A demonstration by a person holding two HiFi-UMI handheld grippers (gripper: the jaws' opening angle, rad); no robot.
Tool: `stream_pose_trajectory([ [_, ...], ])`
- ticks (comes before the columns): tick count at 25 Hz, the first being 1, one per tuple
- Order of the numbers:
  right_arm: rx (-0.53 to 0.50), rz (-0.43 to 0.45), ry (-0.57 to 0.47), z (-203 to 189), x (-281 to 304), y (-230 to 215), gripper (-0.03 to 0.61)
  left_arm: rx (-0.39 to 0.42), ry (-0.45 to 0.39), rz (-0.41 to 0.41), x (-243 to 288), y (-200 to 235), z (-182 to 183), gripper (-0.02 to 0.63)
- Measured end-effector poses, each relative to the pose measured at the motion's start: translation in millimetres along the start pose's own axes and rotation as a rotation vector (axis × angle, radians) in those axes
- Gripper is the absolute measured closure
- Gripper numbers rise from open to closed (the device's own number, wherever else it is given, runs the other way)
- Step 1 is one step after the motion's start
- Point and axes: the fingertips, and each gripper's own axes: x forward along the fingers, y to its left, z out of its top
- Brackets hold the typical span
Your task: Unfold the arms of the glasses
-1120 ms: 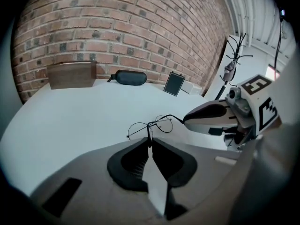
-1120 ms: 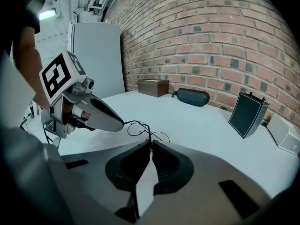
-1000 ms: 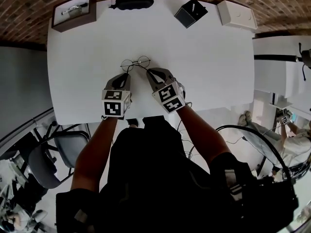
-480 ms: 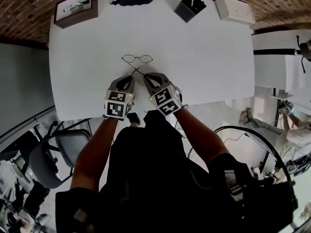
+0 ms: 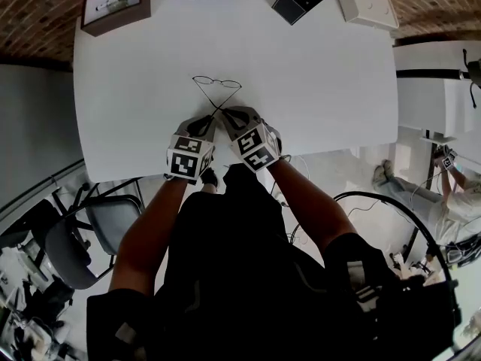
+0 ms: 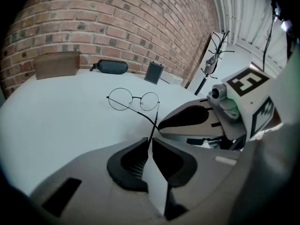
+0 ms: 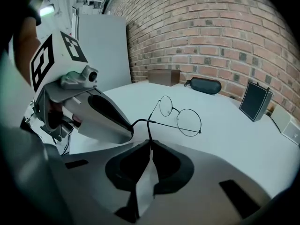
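Pinching one crossed arm tip each, the left tongs (image 5: 208,122) and right tongs (image 5: 226,116) sit clamped at six o'clock of the glasses (image 5: 216,83) on the tabletop (image 5: 323,89).

The glasses (image 5: 217,83) are thin dark metal wire with clear lenses, the table (image 5: 323,81) is smooth matt white, the box (image 5: 113,22) at the head view's upper left looks like brown wood, and the wall (image 6: 117,27) is rough red brick.
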Motion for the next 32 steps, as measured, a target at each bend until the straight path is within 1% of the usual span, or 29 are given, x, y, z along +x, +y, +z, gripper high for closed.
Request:
stream_pose_trajectory([
  [5, 0.013, -0.013, 0.009, -4, -3, -9, 0.558, -0.027, -0.005, -0.033, 7, -9, 4, 0.578],
  [8, 0.003, 0.012, 0.019, -7, -3, -6, 0.557, -0.012, 0.0, -0.048, 12, -17, 6, 0.578],
  [11, 0.014, 0.028, 0.028, -13, -4, -8, 0.557, -0.012, 0.0, -0.055, 17, -24, 8, 0.578],
  [15, 0.021, 0.048, 0.021, -17, -12, -10, 0.555, -0.02, -0.004, -0.093, 14, -32, 3, 0.577],
  [19, 0.087, 0.055, 0.001, -18, -21, -10, 0.551, -0.056, -0.017, -0.111, 7, -33, 2, 0.572],
  [22, 0.121, 0.055, -0.012, -17, -26, -8, 0.543, -0.076, -0.005, -0.128, 5, -36, -2, 0.507],
  [23, 0.126, 0.056, -0.014, -16, -26, -7, 0.54, -0.079, -0.001, -0.132, 5, -37, -3, 0.494],
  [26, 0.158, 0.051, -0.033, -12, -29, -6, 0.532, -0.075, -0.016, -0.134, 2, -37, -1, 0.485],
  [30, 0.268, 0.034, -0.078, -1, -34, -8, 0.526, -0.088, -0.063, -0.106, -12, -27, 9, 0.485],
  [32, 0.274, 0.034, -0.08, 1, -34, -5, 0.522, -0.075, -0.048, -0.108, -13, -26, 7, 0.485],
])
